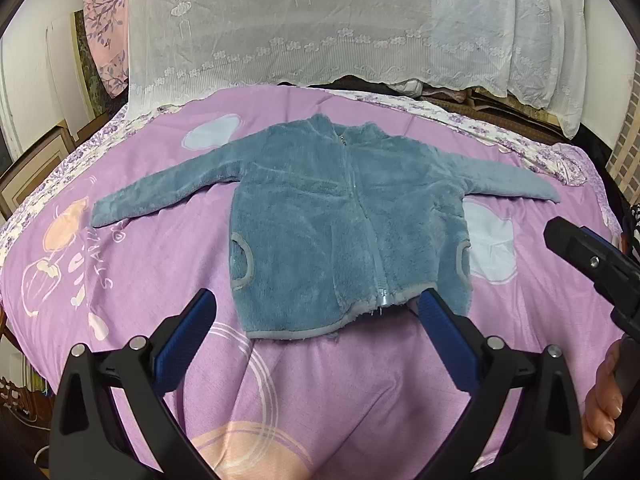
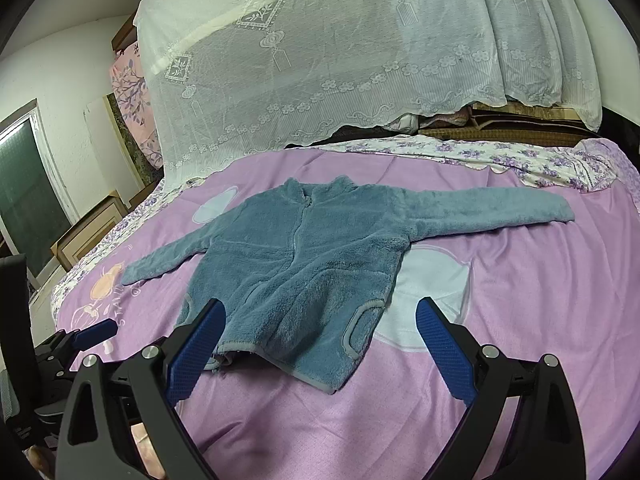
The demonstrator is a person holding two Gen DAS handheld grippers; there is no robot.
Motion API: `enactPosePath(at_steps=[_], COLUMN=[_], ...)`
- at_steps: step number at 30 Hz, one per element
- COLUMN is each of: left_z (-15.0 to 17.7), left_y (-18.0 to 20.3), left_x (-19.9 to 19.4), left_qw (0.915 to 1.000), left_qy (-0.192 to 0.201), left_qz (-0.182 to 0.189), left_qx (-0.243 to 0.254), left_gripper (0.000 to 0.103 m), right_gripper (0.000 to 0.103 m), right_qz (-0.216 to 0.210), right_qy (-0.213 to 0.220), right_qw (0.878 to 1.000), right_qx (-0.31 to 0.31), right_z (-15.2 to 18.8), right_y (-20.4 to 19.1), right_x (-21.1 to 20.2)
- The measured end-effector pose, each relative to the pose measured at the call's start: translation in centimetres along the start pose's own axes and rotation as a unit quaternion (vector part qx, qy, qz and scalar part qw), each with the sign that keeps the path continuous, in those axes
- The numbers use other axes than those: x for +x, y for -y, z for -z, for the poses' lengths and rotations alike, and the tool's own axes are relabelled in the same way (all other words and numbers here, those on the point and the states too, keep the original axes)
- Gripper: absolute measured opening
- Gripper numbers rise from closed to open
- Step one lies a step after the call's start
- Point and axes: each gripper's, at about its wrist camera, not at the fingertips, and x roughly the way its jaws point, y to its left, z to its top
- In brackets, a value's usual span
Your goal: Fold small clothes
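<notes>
Jacket (image 1: 340,216) (image 2: 296,276): blue-grey fleece, lying flat and front-up on the quilt (image 1: 160,280) (image 2: 520,320), roughly mid-bed. Zip (image 1: 360,208) closed, runs collar to hem. Collar (image 1: 352,126) points away from the cameras toward the lace curtain (image 1: 320,20) (image 2: 360,60); hem (image 1: 304,332) is the near edge. Body axis runs near-to-far, and looks skewed in the right wrist view, hem corner toward the camera. Both sleeves spread out sideways, so the longest span is cuff to cuff, across the bed. Left sleeve cuff (image 1: 100,216) lies over the cartoon print; right sleeve cuff (image 1: 548,196) (image 2: 560,212) reaches near the floral sheet (image 1: 540,148) (image 2: 480,152) at the far edge. Grey-trimmed pocket openings on both sides near the hem (image 1: 244,264).

Left gripper (image 1: 316,312): fingers spread wide, holding nothing. Sits at the hem; right pad (image 1: 444,340) overlaps the hem corner in view, contact can't be confirmed. Left pad (image 1: 188,332) is over bare quilt.

Right gripper (image 2: 320,328): fingers also spread wide, empty. Left pad (image 2: 196,352) overlaps the hem by the zip end, right pad (image 2: 444,352) is over quilt, off the jacket. Touching or hovering: can't tell.

Each gripper shows at the other view's edge (image 1: 592,264) (image 2: 80,340). A hand (image 1: 604,400) is visible at the lower right of the left view.
</notes>
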Motion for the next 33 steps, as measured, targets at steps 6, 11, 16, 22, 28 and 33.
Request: enactPosePath(at_steps=[6,11,16,22,28,33], left_z=[0.20,0.01,-0.03,-0.07,-0.08,0.23], left_y=[0.01,-0.01,-0.01,-0.02,-0.01,-0.11], left_x=[0.10,0.09,0.09,0.10,0.10,0.27], left_qw=[1.0000,1.0000,1.0000,1.0000,1.0000,1.0000], left_qy=[-0.001,-0.002,-0.002,-0.003,-0.003,-0.005], left_qz=[0.000,0.000,0.000,0.000,0.000,0.001], left_qx=[0.000,-0.001,-0.001,-0.001,-0.001,-0.001], left_gripper=[0.099,0.099,0.099,0.099,0.099,0.099], right_gripper=[0.096,0.096,0.097,0.097,0.097,0.097], right_qz=[0.000,0.000,0.001,0.001,0.000,0.000], right_qy=[0.000,0.001,0.001,0.001,0.001,0.001], right_qw=[1.000,1.000,1.000,1.000,1.000,1.000], right_qx=[0.002,0.004,0.004,0.004,0.005,0.005], right_z=[0.09,0.14,0.11,0.10,0.12,0.11], right_y=[0.06,0.07,0.10,0.12,0.11,0.22], right_x=[0.03,0.05,0.04,0.03,0.02,-0.05])
